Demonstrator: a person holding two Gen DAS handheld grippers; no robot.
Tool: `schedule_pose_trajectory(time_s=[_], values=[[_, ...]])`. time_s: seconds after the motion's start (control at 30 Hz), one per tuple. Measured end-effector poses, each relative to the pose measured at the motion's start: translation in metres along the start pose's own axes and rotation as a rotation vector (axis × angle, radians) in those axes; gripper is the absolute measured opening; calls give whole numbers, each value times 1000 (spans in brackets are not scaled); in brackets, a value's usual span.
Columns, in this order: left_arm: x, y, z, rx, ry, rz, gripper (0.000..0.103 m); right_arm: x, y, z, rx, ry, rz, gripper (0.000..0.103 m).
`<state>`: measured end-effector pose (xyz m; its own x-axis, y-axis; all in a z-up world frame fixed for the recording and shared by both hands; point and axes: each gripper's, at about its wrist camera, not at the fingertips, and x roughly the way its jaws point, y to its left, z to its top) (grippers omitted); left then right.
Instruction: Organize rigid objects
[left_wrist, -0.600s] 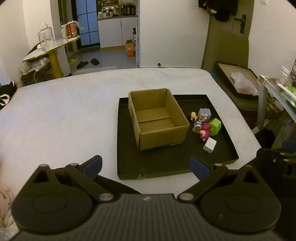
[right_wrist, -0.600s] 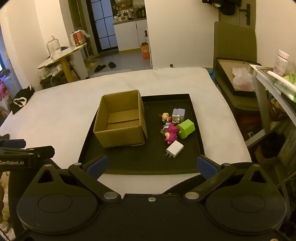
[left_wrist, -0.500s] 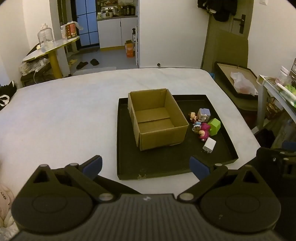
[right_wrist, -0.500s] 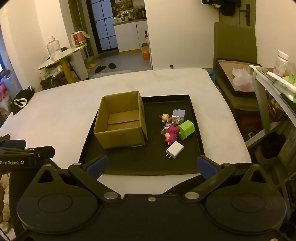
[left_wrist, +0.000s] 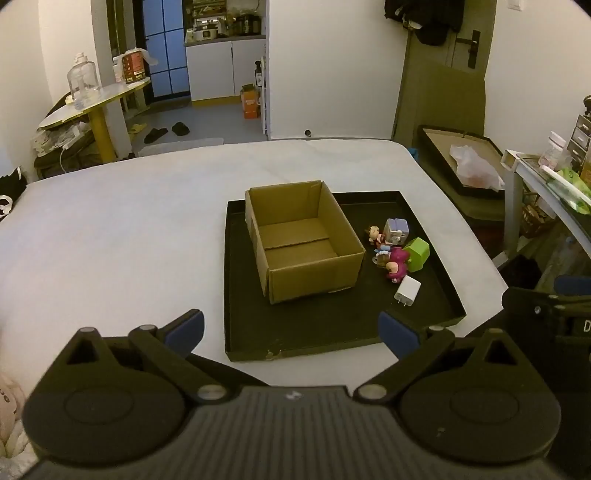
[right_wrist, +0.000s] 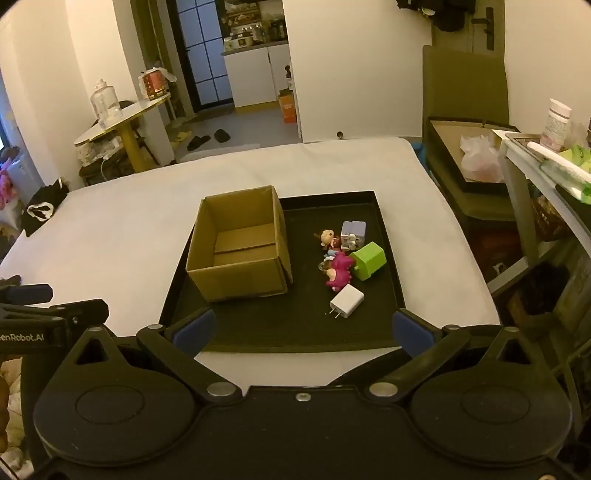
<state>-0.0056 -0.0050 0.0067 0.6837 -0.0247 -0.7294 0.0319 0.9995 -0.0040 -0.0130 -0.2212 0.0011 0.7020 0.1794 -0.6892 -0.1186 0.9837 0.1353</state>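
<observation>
Resting on black tray (right_wrist: 391, 280) atop white surface (right_wrist: 110, 229): open, empty cardboard box (right_wrist: 238, 245) at left; small rigid items clustered to its right, i.e. white charger (right_wrist: 347, 301), green cube (right_wrist: 368, 260), magenta figurine (right_wrist: 339, 273), lilac block (right_wrist: 352, 232). Left gripper (left_wrist: 291, 330) & right gripper (right_wrist: 301, 332): jaws fully spread, nothing between.

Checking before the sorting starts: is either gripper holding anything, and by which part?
Nothing is held. The left gripper and right gripper are both open and empty.
</observation>
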Motion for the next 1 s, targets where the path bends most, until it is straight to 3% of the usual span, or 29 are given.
schedule_pose_trajectory(time_s=[1.0], values=[[1,6,-2,-20,10,2,100,5,1,0,-2,14,-11,103]])
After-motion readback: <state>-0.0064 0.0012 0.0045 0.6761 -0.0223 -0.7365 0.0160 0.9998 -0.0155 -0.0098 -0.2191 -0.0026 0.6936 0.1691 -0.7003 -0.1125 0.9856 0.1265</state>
